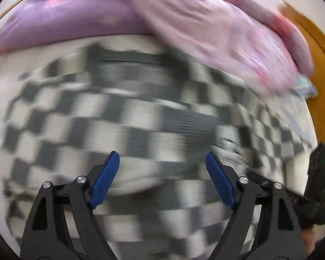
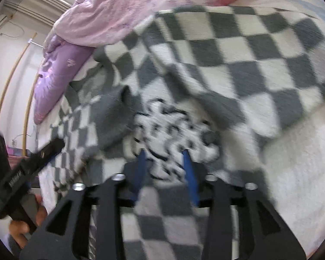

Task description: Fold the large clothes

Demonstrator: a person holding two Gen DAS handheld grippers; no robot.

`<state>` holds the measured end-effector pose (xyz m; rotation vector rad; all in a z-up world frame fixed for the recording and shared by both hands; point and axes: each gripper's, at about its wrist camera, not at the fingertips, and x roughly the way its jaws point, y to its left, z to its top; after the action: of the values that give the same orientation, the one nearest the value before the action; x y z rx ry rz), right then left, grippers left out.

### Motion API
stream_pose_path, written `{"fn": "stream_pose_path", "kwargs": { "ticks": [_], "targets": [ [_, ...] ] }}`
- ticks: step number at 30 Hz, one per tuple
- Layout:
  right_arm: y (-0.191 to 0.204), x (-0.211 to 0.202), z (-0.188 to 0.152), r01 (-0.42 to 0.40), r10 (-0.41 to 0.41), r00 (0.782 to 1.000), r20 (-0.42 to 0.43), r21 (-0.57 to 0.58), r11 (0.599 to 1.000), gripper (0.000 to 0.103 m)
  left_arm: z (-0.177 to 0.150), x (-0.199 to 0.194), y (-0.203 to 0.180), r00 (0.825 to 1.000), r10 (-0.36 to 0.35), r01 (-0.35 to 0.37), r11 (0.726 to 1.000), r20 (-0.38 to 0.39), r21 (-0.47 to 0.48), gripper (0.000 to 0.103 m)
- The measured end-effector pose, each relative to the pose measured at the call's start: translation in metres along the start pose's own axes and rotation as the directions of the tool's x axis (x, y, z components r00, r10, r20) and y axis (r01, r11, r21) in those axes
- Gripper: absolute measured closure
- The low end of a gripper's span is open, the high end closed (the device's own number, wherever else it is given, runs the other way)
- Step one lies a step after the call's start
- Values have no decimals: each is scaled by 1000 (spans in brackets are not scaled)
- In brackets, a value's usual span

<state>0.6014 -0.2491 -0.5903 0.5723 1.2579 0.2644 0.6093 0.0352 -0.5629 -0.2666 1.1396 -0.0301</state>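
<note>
A: Checked knit, grey and white: one large garment [image 2: 238,60] spread across the bed, filling both wrist views. Where does it lie against the tongs?

B: Below and ahead of both. Left gripper [image 1: 162,162]: blue pads wide apart, nothing between them, checked cloth blurred beneath.

A: Next item?

B: Pink floral quilt [image 2: 123,13], bunched along the garment's far edge. Beside it, lilac pillow [image 2: 54,80], near the garment's corner.

A: White bed cover?

B: Bare patch of bed cover [image 2: 292,173] beside the garment's near edge.

A: Right gripper?

B: Right gripper [image 2: 164,151]: jaws partly apart, a crumpled fold of the checked garment sitting between the blue fingers [image 2: 189,169]. Too blurred to tell whether the pads press on it.

A: Smallest entry?

B: Person's hand [image 2: 26,227] on the other gripper's handle, low in the right view.
</note>
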Motion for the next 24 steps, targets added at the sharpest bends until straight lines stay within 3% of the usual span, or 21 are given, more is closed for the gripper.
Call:
{"fn": "stream_pose_path", "kwargs": {
  "ticks": [2,5,8,9,10,11,12,16,18,20,22,23,24],
  "targets": [
    [13,14,7,-15,15,1000,-3,5,1000,51,2,-8,49,994,109,-108,990,10,-89,20],
    [28,38,14,11,-11,999,-36,2,1000,51,2,-7,119,961,272,-276,946,-45,-171,21],
    [33,63,15,-19,24,996,-83,56,998,51,-6,-9,166,947,311,-322,920,-83,-223,21],
    [35,69,15,-33,39,996,-82,67,997,60,-8,-10,173,949,305,-316,921,-84,-228,20],
    [35,73,15,-50,57,995,-85,78,996,78,-10,-13,177,951,300,-309,923,-77,-230,21],
    [33,77,16,-90,100,991,-87,107,990,89,-12,-15,179,951,302,-309,924,-68,-226,20],
    [31,78,17,-103,112,991,-78,118,988,94,-13,-16,178,952,301,-307,927,-61,-213,20],
    [38,42,25,-77,75,997,33,49,996,95,-8,-19,163,948,319,-317,937,-9,-150,20],
    [34,29,26,-17,15,997,75,29,999,95,-2,-11,148,921,389,-388,918,-6,-87,20],
    [16,33,27,53,-55,997,56,49,997,95,0,2,138,908,418,-419,907,-33,-40,21],
    [-4,53,24,71,-70,997,-14,74,995,94,-3,20,137,912,398,-403,914,-101,-33,21],
    [-5,57,24,74,-73,997,-17,56,996,94,-7,37,139,898,412,-419,908,-154,-16,20],
    [-1,59,25,92,-92,996,-16,23,995,95,-9,45,141,894,420,-427,904,-159,-11,16]
  ]
}}
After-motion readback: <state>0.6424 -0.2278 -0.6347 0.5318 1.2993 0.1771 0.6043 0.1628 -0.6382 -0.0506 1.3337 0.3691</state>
